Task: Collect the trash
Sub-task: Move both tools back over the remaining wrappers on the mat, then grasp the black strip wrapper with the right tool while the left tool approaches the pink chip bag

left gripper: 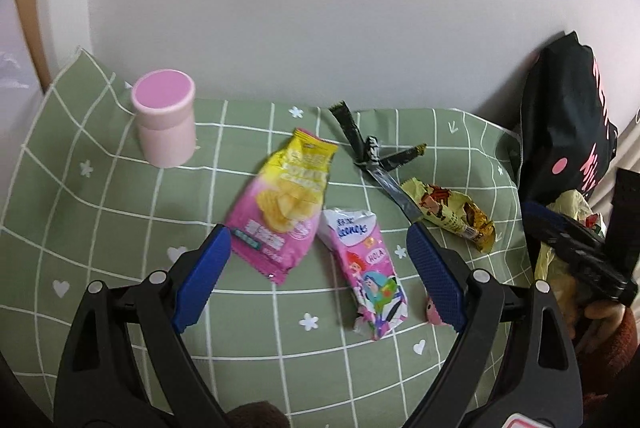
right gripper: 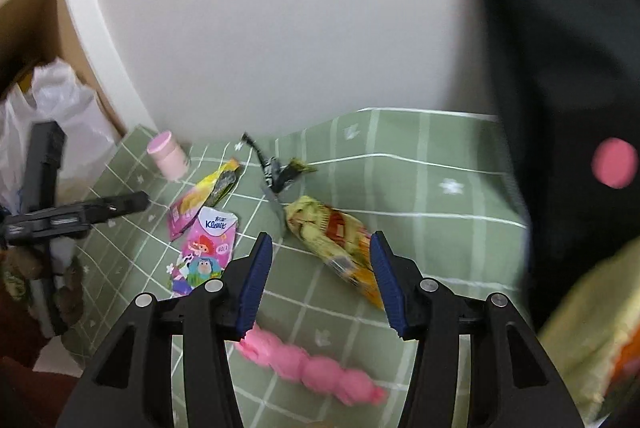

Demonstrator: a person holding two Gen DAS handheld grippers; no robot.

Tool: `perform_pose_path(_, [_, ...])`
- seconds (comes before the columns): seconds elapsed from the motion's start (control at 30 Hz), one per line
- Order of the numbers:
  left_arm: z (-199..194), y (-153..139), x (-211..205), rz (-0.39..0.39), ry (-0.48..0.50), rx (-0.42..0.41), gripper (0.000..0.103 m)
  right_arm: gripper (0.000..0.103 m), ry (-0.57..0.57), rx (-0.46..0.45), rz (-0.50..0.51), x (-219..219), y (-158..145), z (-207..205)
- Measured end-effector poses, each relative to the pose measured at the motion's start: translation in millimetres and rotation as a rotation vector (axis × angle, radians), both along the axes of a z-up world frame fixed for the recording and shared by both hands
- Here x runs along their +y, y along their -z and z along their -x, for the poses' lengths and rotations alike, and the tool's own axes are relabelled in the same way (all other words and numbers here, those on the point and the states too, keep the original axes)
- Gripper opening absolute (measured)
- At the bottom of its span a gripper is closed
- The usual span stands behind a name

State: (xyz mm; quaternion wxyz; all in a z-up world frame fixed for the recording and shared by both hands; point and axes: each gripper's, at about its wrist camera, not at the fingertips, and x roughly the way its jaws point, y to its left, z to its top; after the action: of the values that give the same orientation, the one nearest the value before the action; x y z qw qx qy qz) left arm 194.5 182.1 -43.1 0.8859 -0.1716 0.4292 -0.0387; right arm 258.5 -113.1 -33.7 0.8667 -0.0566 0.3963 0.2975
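On the green checked cloth (left gripper: 100,195) lie a pink-yellow chip bag (left gripper: 280,203), a pink Kleenex tissue pack (left gripper: 366,268), a yellow snack wrapper (left gripper: 452,211) and a black torn wrapper (left gripper: 372,151). My left gripper (left gripper: 320,268) is open above the chip bag and tissue pack. My right gripper (right gripper: 322,276) is open, just above the yellow snack wrapper (right gripper: 336,240), which lies between its fingers. A pink bumpy wrapper (right gripper: 316,368) lies under the right gripper. The tissue pack (right gripper: 204,248), chip bag (right gripper: 200,203) and black wrapper (right gripper: 276,171) also show in the right wrist view.
A pink lidded cup (left gripper: 164,119) stands at the cloth's back left. A black bag with pink print (left gripper: 568,123) stands at the right, with a yellowish bag (left gripper: 560,260) below it. A white wall is behind. White plastic bags (right gripper: 52,123) lie off the left edge.
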Motion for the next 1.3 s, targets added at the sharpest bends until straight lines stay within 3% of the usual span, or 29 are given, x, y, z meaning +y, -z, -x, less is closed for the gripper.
perform_pose_path(0.27, [9,1,25,-0.016,-0.05,-0.017,0.085,0.048,-0.2,-0.076,0.15,89,17,-26])
perform_pose_path(0.57, [3,19,44,0.001,-0.1,0.001,0.085,0.048,-0.296,0.015,0.241,135,47,-77])
perform_pose_path(0.7, [-4,25,47,0.015,-0.099,0.006,0.085,0.042,-0.33,0.044,0.275,136,56,-82])
perform_pose_path(0.83, [-11,27,44,0.016,-0.079,0.007,0.085,0.019,-0.357,0.101,0.298,132,62,-79])
perform_pose_path(0.93, [-15,28,42,0.012,-0.061,0.01,0.085,0.01,-0.336,0.114,0.29,123,60,-75])
perform_pose_path(1.3, [-43,45,26,-0.002,0.004,0.087,0.082,0.007,-0.206,0.138,0.161,70,24,-59])
